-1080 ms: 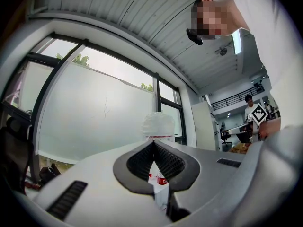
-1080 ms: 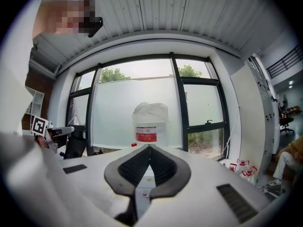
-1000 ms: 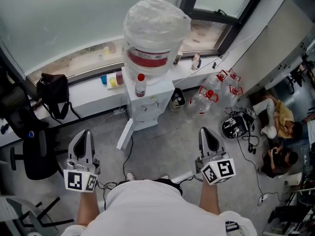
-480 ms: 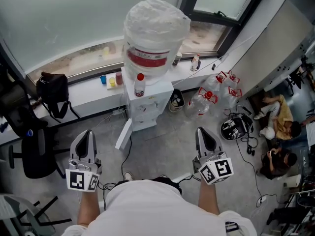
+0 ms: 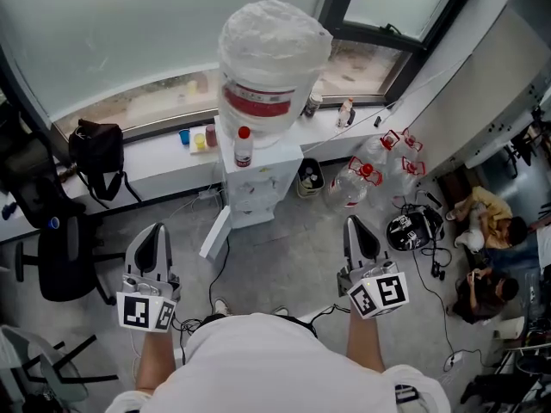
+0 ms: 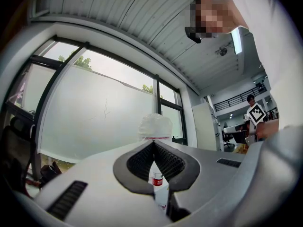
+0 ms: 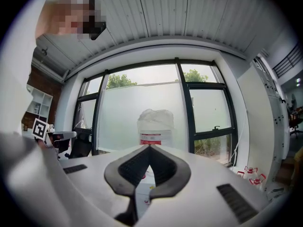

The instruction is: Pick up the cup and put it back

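The left gripper point(image 5: 155, 231) and the right gripper point(image 5: 355, 225) are both at the bottom of the head view, low in front of the person. On each one the jaws are pressed together, and nothing is between them.

The cup of the task is not yet touched. Three small cups stand close together on the window sill point(image 5: 146, 157), left of centre in the upper half of the frame: a blue cup point(image 5: 182, 138), a yellow cup point(image 5: 199, 142) and a dark red cup point(image 5: 211, 135). I cannot tell which of them is meant. Just to their right stands the white water dispenser point(image 5: 258, 183), with a red-capped bottle point(image 5: 244, 148) on its top and the big covered water bottle point(image 5: 273, 58) above. Both gripper views look toward this dispenser; the cups are not seen there.

I judge that the task is at its very start, in the approach. The next move needs one gripper to go forward and up-left to the sill, open its jaws wide enough, and close on one cup without knocking its neighbours.
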Demonstrator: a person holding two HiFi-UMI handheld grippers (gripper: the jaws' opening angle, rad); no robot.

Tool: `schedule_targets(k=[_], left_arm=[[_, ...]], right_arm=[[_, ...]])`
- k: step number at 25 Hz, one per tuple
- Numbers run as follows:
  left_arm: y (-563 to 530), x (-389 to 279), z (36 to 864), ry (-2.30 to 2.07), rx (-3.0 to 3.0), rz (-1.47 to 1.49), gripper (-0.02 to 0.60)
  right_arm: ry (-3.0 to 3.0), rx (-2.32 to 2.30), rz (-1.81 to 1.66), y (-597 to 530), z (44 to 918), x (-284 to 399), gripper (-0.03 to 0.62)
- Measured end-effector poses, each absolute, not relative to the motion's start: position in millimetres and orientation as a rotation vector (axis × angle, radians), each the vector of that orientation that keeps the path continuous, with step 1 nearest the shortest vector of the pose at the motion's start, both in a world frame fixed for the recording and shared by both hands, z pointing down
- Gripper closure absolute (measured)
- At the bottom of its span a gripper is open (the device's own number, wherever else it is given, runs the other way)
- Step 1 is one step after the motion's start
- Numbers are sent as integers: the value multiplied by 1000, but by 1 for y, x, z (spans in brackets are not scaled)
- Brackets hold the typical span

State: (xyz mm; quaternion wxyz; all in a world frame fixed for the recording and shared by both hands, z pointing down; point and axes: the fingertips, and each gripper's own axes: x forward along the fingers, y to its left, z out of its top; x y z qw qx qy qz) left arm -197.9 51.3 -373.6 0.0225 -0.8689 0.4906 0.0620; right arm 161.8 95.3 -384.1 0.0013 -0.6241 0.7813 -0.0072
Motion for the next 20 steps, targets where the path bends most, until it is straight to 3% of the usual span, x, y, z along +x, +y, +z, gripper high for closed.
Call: schedule_targets(k=[20], left_arm=[[55,-229,-362,1551,-2694,181,558]], right_arm=[[2487,-1884,-26,84,-385,113,574]])
